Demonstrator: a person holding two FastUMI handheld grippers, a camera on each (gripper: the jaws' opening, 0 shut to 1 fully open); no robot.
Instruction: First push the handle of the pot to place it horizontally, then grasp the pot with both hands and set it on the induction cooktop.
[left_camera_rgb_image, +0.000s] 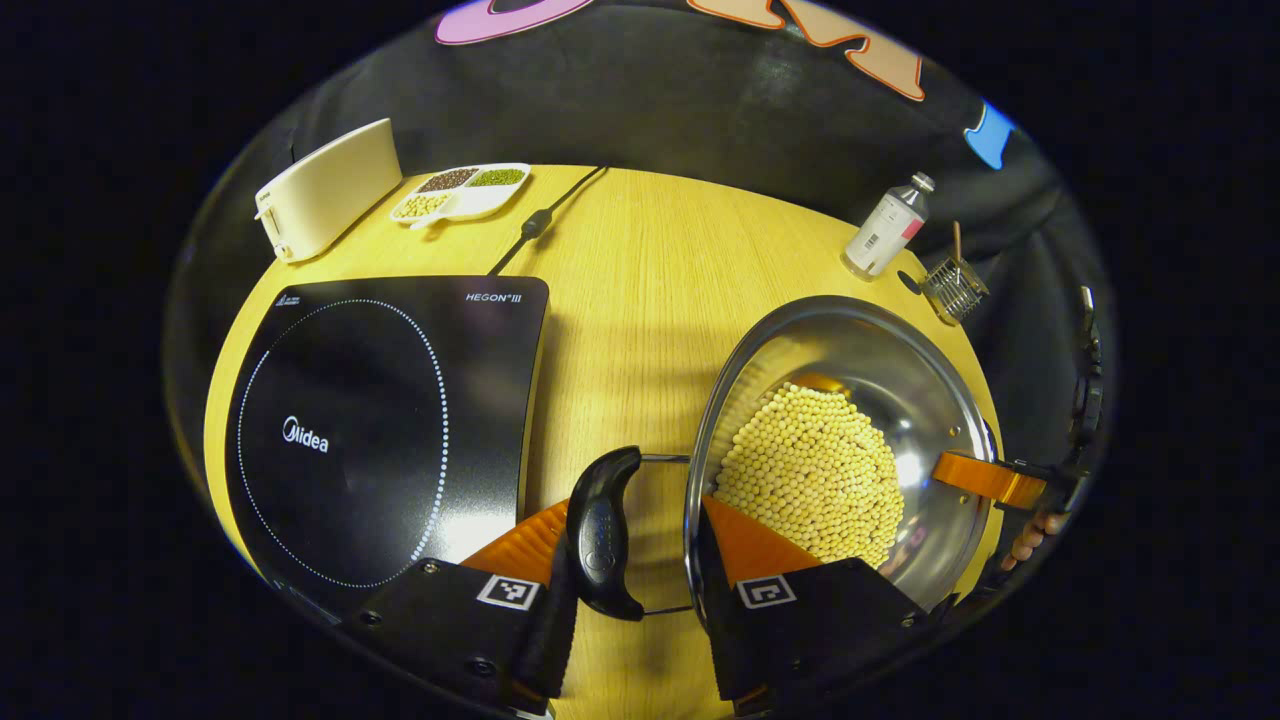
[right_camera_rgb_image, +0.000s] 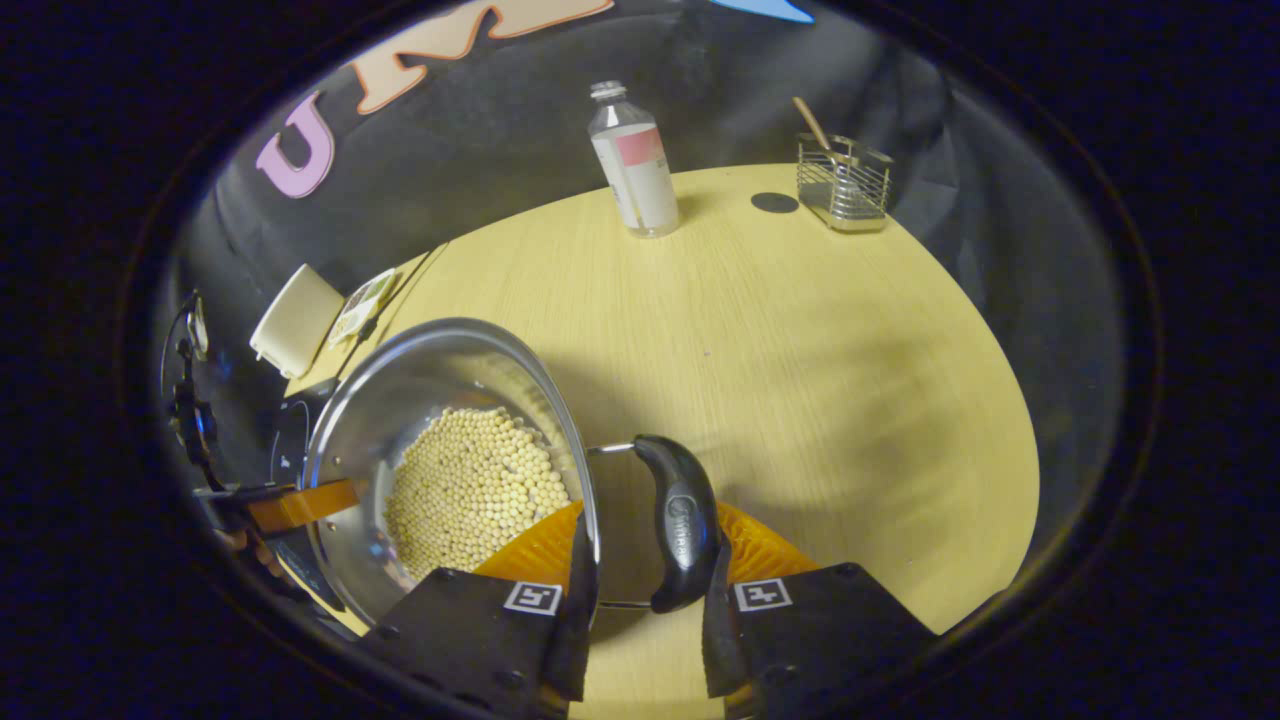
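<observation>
Beans are weighing down the steel pot (left_camera_rgb_image: 850, 440) beside the cooktop (left_camera_rgb_image: 380, 430); we are clenching both grippers (left_camera_rgb_image: 640, 560) (right_camera_rgb_image: 640, 560) on its opposite handles, expecting slippery, sloshing weight.

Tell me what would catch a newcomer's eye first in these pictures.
The steel pot heaped with pale yellow beans draws the eye first, sitting on the wooden table with a gripper at each side handle. The left gripper straddles one black handle and the rim; the right gripper does likewise opposite. Left of the pot lies the black induction cooktop, bare.
</observation>
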